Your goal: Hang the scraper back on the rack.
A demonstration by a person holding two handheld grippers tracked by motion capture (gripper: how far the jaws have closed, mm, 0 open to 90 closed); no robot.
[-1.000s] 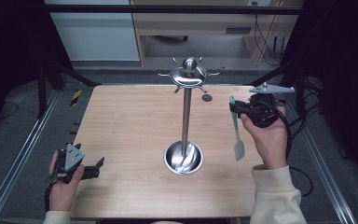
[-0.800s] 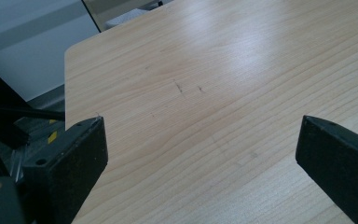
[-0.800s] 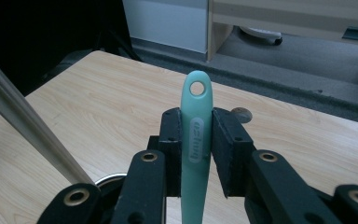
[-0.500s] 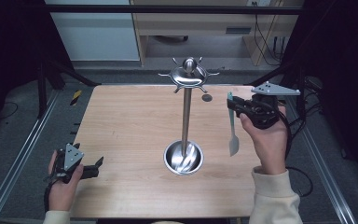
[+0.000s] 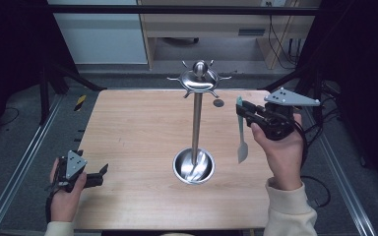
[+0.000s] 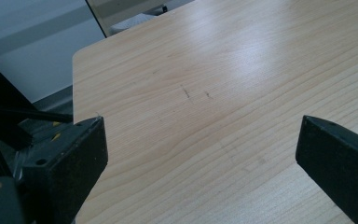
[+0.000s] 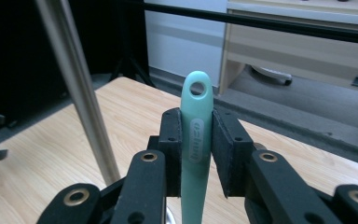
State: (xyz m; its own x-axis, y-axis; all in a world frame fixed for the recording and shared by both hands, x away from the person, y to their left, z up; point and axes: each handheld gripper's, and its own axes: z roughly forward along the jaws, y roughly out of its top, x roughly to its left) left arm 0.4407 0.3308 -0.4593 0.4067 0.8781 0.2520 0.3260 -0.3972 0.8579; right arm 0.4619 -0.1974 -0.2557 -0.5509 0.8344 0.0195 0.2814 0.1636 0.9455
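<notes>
The pale wooden counter (image 5: 138, 132) carries a tall steel rack (image 5: 196, 123), its pole rising from a round bowl-shaped base near the middle to a hooked disc at the top. At the counter's near left corner the left tongs (image 5: 98, 173) lie low in the person's left hand (image 5: 65, 199), released, their jaws spread wide over bare wood. To the right of the pole, the right tongs (image 5: 242, 109) are clenched on the upper handle of a mint-green spatula (image 5: 240, 129), which hangs blade-down above the counter, its holed handle tip poking just past the jaws.
</notes>
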